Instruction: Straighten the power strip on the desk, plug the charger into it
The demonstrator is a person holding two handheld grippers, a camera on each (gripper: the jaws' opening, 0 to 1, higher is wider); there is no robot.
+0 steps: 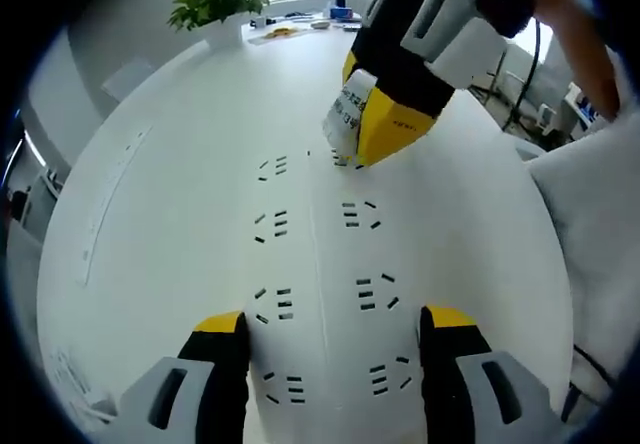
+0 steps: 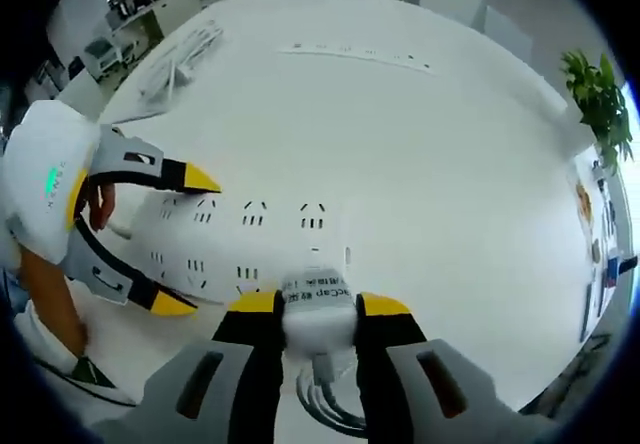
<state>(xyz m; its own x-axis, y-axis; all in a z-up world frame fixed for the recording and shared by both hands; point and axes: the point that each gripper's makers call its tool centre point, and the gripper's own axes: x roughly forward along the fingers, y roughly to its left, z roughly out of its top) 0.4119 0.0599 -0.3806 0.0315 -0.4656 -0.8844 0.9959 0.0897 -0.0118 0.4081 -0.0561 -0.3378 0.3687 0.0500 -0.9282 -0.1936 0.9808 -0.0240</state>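
Observation:
A white power strip (image 1: 320,254) with two rows of sockets lies on the white desk (image 1: 180,144) and runs away from my left gripper (image 1: 335,322). Its yellow-tipped jaws press against the strip's two long sides at the near end. My right gripper (image 1: 362,124) comes in from the upper right, shut on a white charger (image 1: 345,114) held at the strip's far sockets. In the right gripper view the charger (image 2: 318,309) sits between my right gripper (image 2: 318,306) jaws, just short of the power strip (image 2: 270,239). The left gripper (image 2: 185,242) clamps the strip's left end. The charger's prongs are hidden.
A potted plant (image 1: 220,4) and small items (image 1: 280,32) stand at the desk's far edge. A second long white strip (image 2: 360,56) and a bundle of white strips (image 2: 180,59) lie farther out. The charger's cable (image 2: 325,404) hangs below it. A person's hand (image 2: 95,204) holds the left gripper.

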